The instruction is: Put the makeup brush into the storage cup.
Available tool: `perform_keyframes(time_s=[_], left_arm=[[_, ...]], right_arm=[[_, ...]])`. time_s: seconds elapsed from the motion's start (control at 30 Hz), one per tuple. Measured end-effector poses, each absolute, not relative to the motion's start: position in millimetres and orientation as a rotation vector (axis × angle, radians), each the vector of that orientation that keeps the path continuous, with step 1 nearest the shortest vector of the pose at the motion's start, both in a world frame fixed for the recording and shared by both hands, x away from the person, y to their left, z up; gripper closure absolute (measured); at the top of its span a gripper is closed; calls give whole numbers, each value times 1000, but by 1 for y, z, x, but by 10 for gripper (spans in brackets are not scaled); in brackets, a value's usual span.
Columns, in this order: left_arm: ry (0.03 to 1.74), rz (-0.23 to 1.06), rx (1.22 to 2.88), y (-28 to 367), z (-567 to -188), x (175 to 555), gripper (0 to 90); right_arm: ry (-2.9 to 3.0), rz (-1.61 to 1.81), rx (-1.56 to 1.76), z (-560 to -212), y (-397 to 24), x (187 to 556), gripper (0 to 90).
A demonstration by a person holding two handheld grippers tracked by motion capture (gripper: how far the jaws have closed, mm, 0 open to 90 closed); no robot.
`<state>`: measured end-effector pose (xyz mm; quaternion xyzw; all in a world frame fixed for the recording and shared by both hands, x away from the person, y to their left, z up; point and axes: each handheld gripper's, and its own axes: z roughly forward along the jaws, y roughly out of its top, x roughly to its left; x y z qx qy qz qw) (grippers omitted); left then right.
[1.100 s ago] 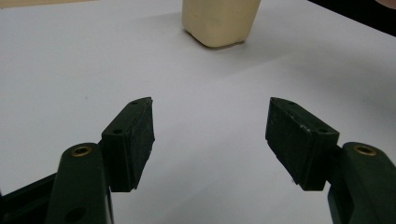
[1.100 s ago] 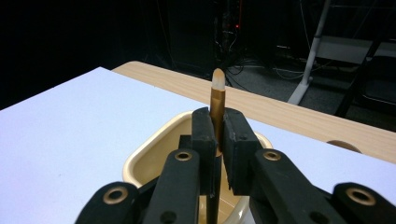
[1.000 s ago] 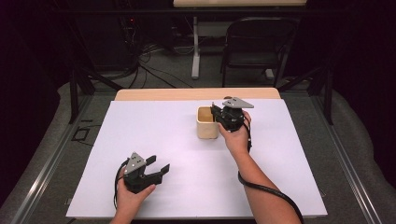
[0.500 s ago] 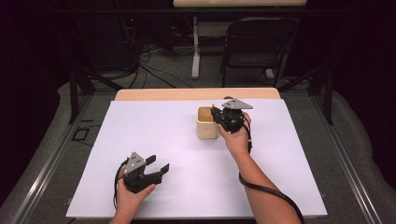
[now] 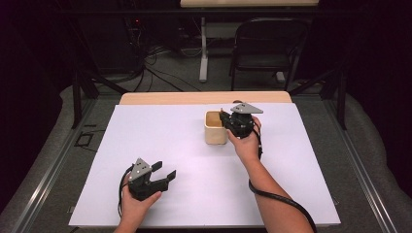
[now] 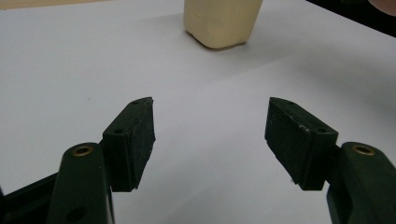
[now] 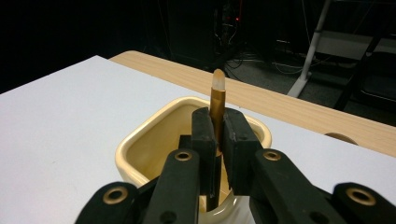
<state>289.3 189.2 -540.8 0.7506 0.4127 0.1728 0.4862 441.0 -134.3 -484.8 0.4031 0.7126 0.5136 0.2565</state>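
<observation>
The white surface carries one thing, a cream square cup standing upright toward the far edge, a little right of the middle. Over its right rim hangs the right gripper, whose fingers pinch a slim gold pen with a pale rounded tip; the pen stands nearly upright in the right gripper view, its lower end running down inside the cup. The left gripper rests near the front edge, left of the middle and well apart from the cup, its fingers spread wide with nothing between them.

The step in hand looks like setting the pen into the cup. To do it well, the right hand should probably keep the pen upright, lower it until its end meets the cup's floor, and only then part the fingers, drawing straight up so they don't catch the rim and tip the light cup.
</observation>
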Motion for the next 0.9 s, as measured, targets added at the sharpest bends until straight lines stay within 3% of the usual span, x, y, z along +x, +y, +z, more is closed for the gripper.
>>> perform_keyframes(time_s=[0.37, 0.5, 0.77, 0.9], left_arm=[[1004, 423, 1824, 190, -541, 289, 331], [1003, 422, 1825, 190, -541, 289, 331], [1005, 418, 1822, 189, -540, 289, 331], [1002, 420, 1826, 189, -541, 290, 331]], right_arm=[[1950, 1388, 1097, -488, -134, 441, 834], [1957, 1401, 1105, -489, -135, 441, 748], [1987, 1402, 1117, -493, -135, 440, 703], [1974, 1434, 1115, -492, -134, 440, 603]])
